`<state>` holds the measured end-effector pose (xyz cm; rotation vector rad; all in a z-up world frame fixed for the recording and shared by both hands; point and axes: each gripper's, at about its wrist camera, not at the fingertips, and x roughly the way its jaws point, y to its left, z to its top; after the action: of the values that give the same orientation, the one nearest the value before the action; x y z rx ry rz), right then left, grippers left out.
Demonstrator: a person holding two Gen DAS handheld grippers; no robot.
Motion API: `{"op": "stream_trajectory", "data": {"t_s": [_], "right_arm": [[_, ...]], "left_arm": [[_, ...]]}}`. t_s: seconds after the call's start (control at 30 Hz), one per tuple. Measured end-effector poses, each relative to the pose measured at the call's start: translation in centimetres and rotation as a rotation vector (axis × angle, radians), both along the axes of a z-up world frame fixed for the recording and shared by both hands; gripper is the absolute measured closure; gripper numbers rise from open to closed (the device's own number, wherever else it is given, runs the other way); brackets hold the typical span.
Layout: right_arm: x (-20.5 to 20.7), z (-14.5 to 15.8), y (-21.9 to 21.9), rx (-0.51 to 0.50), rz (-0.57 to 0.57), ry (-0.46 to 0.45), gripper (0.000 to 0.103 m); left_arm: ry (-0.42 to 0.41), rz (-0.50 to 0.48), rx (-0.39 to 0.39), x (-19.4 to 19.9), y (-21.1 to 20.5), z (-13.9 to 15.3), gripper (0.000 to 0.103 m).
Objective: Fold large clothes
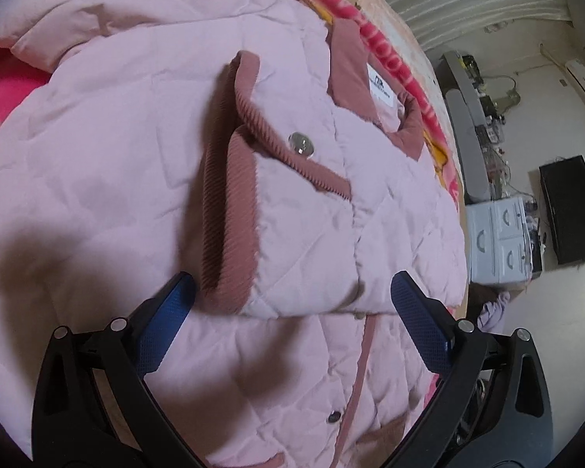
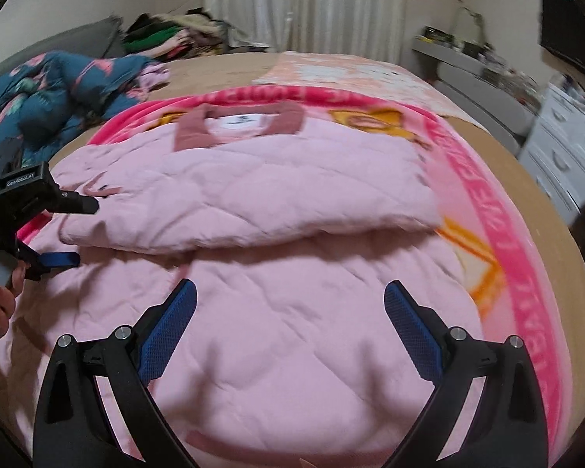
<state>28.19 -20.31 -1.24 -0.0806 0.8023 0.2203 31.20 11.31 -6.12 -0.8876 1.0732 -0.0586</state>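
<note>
Pink jacket [image 2: 292,202] lies beneath both hand-held grippers [image 1: 292,292] [image 2: 290,300], angled downward, jaws apart.

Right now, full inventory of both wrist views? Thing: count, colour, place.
jacket: 1, pale pink quilted with dusty-rose collar, spread on the blanket, sleeves folded across the front
blanket: 1, bright pink with orange print, under the jacket
bed: 1, tan cover, under the blanket
bedding heap: 1, dark teal with pink, far left of the bed
drawer unit: 1, white, right of the bed
curtain: 1, white, back wall
left hand-held gripper: 1, black with blue pads, open over the sleeve cuff
right hand-held gripper: 1, black with blue pads, open over the jacket
</note>
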Motion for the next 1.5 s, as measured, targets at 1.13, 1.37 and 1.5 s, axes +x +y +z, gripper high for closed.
{"op": "stream_trajectory", "data": {"t_s": [1.13, 1.37, 1.5], "right_arm": [[3.5, 3.3, -2.4, 0.139, -0.100, -0.021, 0.007], [7.4, 3.1, 0.1, 0.095, -0.024, -0.029, 0.007], [10.3, 1.4, 0.8, 0.093, -0.015, 0.028, 0.007]], "left_arm": [[-0.196, -0.134, 0.470, 2.5, 1.4, 4.3, 0.088], [-0.172, -0.156, 0.475, 2.0, 1.5, 2.7, 0.087], [-0.164, -0.161, 0.471, 1.9, 1.7, 1.9, 0.087]]}}
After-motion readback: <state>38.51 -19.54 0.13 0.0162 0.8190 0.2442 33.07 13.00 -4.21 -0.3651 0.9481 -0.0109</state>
